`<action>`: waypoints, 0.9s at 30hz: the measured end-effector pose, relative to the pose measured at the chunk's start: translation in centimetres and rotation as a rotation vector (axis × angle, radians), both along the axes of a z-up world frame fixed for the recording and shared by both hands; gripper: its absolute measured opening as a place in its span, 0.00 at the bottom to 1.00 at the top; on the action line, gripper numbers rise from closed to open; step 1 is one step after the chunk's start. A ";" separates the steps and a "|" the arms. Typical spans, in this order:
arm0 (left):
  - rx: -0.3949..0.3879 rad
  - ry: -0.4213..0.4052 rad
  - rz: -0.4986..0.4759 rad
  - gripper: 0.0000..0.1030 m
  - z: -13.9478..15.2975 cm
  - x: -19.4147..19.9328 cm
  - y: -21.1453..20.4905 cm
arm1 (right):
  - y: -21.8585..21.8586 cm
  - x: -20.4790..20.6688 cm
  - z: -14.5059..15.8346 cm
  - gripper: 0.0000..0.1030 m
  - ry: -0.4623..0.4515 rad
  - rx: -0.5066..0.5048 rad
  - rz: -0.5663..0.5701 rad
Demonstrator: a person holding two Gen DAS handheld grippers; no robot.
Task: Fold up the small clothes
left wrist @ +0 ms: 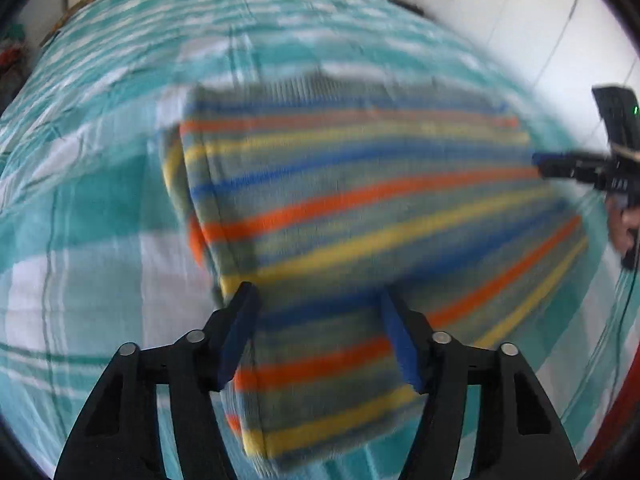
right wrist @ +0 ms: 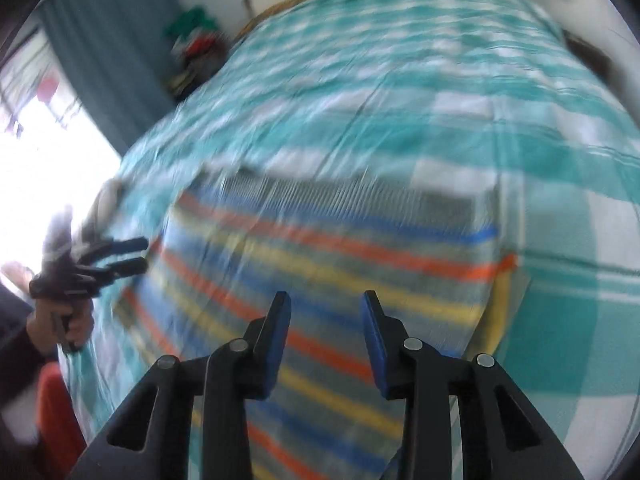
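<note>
While both views blur, I log the striped garment (left wrist: 360, 216) flat on the checked bedspread (left wrist: 92, 208), stripes running left to right. My left gripper (left wrist: 316, 336) hangs over its near left corner, jaws wide and empty. My right gripper (right wrist: 325, 340) hovers over the right half, also wide, gripping nothing. Nothing blocks either; a clothes pile (right wrist: 196, 48) sits far off.

Teal-checked bedspread (right wrist: 440, 92), teal curtain (right wrist: 108, 40) beside bright window (right wrist: 40, 140).
</note>
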State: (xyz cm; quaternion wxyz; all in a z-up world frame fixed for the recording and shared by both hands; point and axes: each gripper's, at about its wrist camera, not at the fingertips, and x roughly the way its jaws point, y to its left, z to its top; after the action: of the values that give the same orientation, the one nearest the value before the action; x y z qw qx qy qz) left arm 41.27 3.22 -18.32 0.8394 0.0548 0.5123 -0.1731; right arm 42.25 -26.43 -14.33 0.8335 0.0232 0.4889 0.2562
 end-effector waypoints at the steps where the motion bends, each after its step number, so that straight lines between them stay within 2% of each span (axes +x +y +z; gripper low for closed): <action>1: 0.024 -0.057 -0.017 0.60 0.2 -1.3 0.3 | -0.4 -1.0 -1.1 0.35 0.016 -0.032 0.013; 2: 0.059 -0.078 -0.020 0.60 0.5 -2.1 0.6 | -1.1 -2.2 -2.5 0.33 0.044 -0.084 0.019; 3: 0.092 -0.067 0.000 0.60 1.0 -2.3 0.8 | -2.3 -3.5 -3.9 0.30 0.067 -0.147 0.013; 4: 0.104 -0.059 0.037 0.60 1.7 -2.5 1.1 | -3.3 -4.7 -4.2 0.29 0.058 -0.164 0.002; 5: 0.075 -0.072 0.046 0.62 2.5 -2.8 1.2 | -4.4 -5.6 -3.8 0.33 0.043 -0.185 -0.033; 6: 0.038 -0.098 0.043 0.67 3.4 -3.1 1.0 | -5.2 -6.2 -3.1 0.35 0.033 -0.192 -0.074; 7: 0.021 -0.126 0.038 0.75 4.1 -3.4 0.4 | -5.5 -6.8 -2.1 0.35 0.012 -0.169 -0.096; 8: 0.015 -0.150 0.027 0.77 4.5 -3.7 -0.5 | -5.3 -7.4 -1.0 0.35 -0.014 -0.136 -0.098; 10: 0.028 -0.157 0.000 0.80 3.9 -3.9 -2.3 | -3.8 -7.9 0.3 0.35 -0.044 -0.088 -0.055; 11: 0.066 -0.144 -0.010 0.80 2.9 -3.8 -3.2 | -2.7 -8.0 0.3 0.35 -0.042 -0.072 -0.025; 13: 0.164 -0.092 0.003 0.79 0.4 -3.8 -3.8 | -1.4 -8.5 -1.3 0.34 -0.003 -0.087 0.021; 15: 0.124 -0.083 0.050 0.79 0.6 -4.6 -2.7 | -1.9 -9.7 -3.9 0.28 0.033 -0.181 0.039; 17: 0.117 -0.099 0.052 0.77 2.1 -6.1 -2.7 | -4.5 -11.0 -4.0 0.24 0.014 -0.133 0.008; 20: 0.117 -0.194 -0.047 0.79 4.5 -8.5 -6.0 | -8.5 -12.1 -2.7 0.34 0.037 -0.114 -0.110; 22: 0.081 -0.231 -0.152 0.79 5.6 -9.6 -10.2 | -10.1 -11.7 -1.8 0.41 0.025 -0.097 -0.155; 23: 0.057 -0.240 -0.210 0.79 5.8 -10.0 -12.7 | -10.9 -11.1 -1.3 0.45 0.027 -0.062 -0.173; 27: 0.000 -0.234 -0.392 0.80 4.5 -9.8 -21.9 | -13.1 -6.3 -0.7 0.48 0.084 0.120 -0.248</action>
State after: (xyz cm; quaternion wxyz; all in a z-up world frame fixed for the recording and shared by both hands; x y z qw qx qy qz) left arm 31.49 -18.68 -13.79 0.8434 0.1727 0.3912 -0.3253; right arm 35.99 -39.57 -15.07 0.8348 0.1439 0.5004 0.1788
